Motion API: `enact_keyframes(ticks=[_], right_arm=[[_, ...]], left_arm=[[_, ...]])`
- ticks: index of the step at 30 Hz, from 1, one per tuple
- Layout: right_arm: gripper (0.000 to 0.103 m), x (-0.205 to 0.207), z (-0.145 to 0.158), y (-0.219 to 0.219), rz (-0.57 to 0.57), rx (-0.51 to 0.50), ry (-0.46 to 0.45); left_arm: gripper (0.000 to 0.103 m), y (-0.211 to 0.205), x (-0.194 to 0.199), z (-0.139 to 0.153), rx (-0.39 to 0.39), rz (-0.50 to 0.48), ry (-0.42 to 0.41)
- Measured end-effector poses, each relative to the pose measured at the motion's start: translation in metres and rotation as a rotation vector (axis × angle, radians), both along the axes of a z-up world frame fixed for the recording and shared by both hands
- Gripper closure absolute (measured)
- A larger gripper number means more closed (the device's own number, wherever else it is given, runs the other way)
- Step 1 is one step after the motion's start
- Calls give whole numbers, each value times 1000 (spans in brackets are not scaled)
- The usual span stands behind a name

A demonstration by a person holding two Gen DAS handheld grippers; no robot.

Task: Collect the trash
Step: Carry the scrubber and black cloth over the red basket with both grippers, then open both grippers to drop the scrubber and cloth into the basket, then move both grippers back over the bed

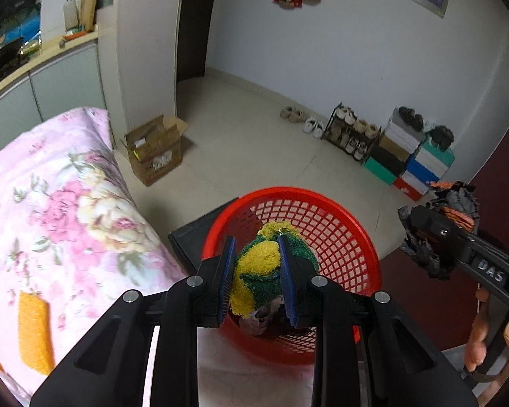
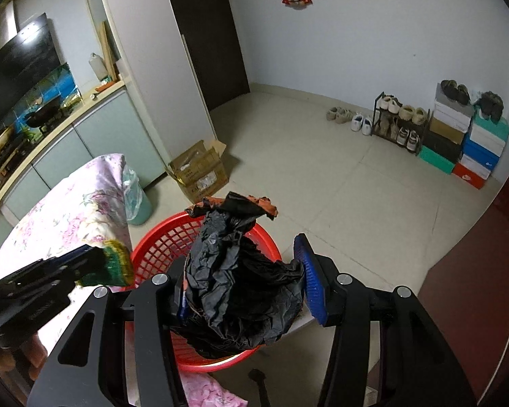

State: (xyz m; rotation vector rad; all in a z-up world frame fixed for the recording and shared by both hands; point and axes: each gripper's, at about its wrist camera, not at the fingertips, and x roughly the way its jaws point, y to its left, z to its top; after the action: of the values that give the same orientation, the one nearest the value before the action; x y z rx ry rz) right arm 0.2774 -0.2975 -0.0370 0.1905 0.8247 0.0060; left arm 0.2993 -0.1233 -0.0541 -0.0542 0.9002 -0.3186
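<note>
A red mesh basket [image 1: 325, 217] stands below both grippers, with some dark scraps at its bottom. My left gripper [image 1: 256, 249] is shut on a fuzzy yellow and green scrap [image 1: 261, 264], which hangs over the basket's middle. The right gripper [image 2: 244, 268] is shut on a crumpled black plastic bag with orange edges [image 2: 237, 281], held above the basket [image 2: 159, 240] toward its right rim. In the left wrist view that right gripper [image 1: 434, 237] shows at the right edge with the bag [image 1: 454, 203]. The left gripper [image 2: 95, 264] with its scrap [image 2: 118, 261] appears at the basket's left in the right wrist view.
A pink floral cloth [image 1: 51, 203] covers the surface to the left. A cardboard box [image 1: 152, 149] sits on the tiled floor beyond, and a lined green bin [image 2: 135, 196] stands nearby. A shoe rack [image 2: 400, 125] and stacked shoe boxes [image 2: 471, 139] line the far wall.
</note>
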Motion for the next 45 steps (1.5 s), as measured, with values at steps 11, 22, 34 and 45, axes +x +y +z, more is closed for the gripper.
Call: enact_keyframes(ticks=[11,22,34,45], right_arm=[[52,19,-22,-3,4,-6,67],[48,32,-22,9,40,5,77],[28,15,-14,8,48,49,47],[28,-18,0,21,81,38,-13]], left_arm=[[79,-26,16,-31,43,-25,68],[74,-22,30,-38,55,15,85],[22,7,16,-7,40,104,7],[19,35,-24,26,58,173,-88]])
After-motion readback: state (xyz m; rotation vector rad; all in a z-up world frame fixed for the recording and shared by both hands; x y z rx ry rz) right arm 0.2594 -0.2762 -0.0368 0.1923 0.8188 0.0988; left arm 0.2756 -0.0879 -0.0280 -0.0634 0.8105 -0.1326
